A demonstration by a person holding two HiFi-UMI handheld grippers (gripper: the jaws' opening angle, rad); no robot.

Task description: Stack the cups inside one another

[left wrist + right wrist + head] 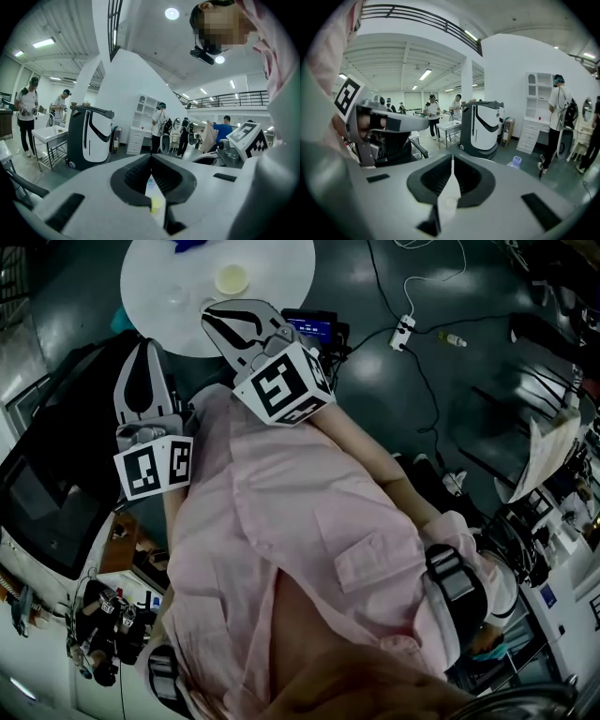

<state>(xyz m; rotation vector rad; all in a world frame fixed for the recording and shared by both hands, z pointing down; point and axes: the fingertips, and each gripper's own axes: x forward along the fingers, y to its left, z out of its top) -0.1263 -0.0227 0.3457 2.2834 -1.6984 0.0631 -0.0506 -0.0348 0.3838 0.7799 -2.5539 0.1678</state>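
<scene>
A dark glossy floor (pixel 487 296) crossed by black cables (pixel 427 371) is seen at the upper right of the head view, and a round white table (pixel 150 287) at the upper left. White walls (pixel 126 79), a white shelf cabinet (pixel 146 110) and strip ceiling lights (pixel 43 42) are shown in the left gripper view.

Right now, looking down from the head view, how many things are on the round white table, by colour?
Yellow cup: 1
White cup, faint: 1
Blue thing, cut off at the edge: 1
Total: 3
</scene>
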